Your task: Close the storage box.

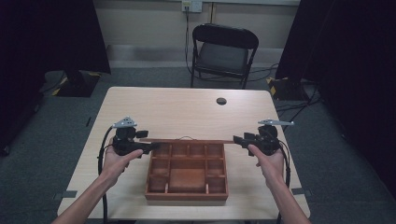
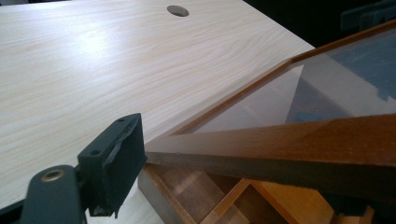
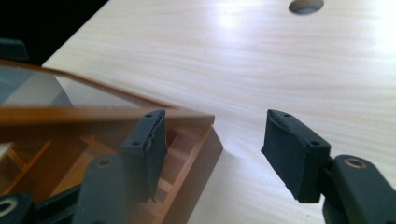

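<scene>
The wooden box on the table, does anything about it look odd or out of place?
The glass-paned lid is lifted, hovering roughly level above the compartmented wooden box, not seated on it. Nothing looks spilled or broken.

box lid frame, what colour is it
Reddish-brown wood around a clear pane; the lid shows best in the left gripper view.

A brown wooden compartment box (image 1: 187, 173) sits lower centre of the frame, its glass-paned lid (image 1: 187, 140) raised open.
</scene>
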`<state>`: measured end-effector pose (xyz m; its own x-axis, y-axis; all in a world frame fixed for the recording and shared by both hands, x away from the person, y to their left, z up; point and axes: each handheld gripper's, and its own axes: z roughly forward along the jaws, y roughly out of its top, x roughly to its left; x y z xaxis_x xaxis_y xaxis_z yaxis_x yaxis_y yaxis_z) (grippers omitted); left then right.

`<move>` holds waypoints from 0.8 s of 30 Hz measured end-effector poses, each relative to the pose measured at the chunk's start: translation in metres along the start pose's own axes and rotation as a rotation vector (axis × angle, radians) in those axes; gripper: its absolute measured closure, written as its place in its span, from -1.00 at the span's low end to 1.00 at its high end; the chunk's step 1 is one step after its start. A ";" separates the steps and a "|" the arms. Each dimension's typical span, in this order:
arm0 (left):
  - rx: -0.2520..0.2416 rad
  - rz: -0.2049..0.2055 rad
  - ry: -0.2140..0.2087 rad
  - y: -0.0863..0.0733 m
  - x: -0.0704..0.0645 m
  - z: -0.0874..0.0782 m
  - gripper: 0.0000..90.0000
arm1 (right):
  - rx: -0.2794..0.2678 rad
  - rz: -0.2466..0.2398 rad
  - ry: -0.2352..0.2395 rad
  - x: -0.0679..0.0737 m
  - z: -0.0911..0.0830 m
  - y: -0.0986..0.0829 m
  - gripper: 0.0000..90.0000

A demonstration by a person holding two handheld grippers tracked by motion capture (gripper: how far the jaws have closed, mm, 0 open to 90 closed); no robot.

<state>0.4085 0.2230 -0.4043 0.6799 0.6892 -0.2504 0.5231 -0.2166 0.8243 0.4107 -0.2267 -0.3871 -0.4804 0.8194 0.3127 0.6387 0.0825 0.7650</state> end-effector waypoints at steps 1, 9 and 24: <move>0.006 0.011 0.001 0.000 0.000 0.000 -0.61 | 0.000 0.000 0.000 0.000 0.000 0.000 -0.10; 0.008 0.019 -0.008 -0.002 -0.005 -0.001 -0.64 | -0.045 -0.075 0.114 0.020 -0.009 0.029 0.05; 0.005 0.017 -0.006 -0.013 -0.005 -0.004 -0.66 | -0.015 -0.254 0.397 0.090 0.001 0.058 0.41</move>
<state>0.3959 0.2247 -0.4119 0.6915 0.6816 -0.2392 0.5140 -0.2317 0.8259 0.4051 -0.1472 -0.3156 -0.8151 0.4935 0.3035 0.4638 0.2420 0.8522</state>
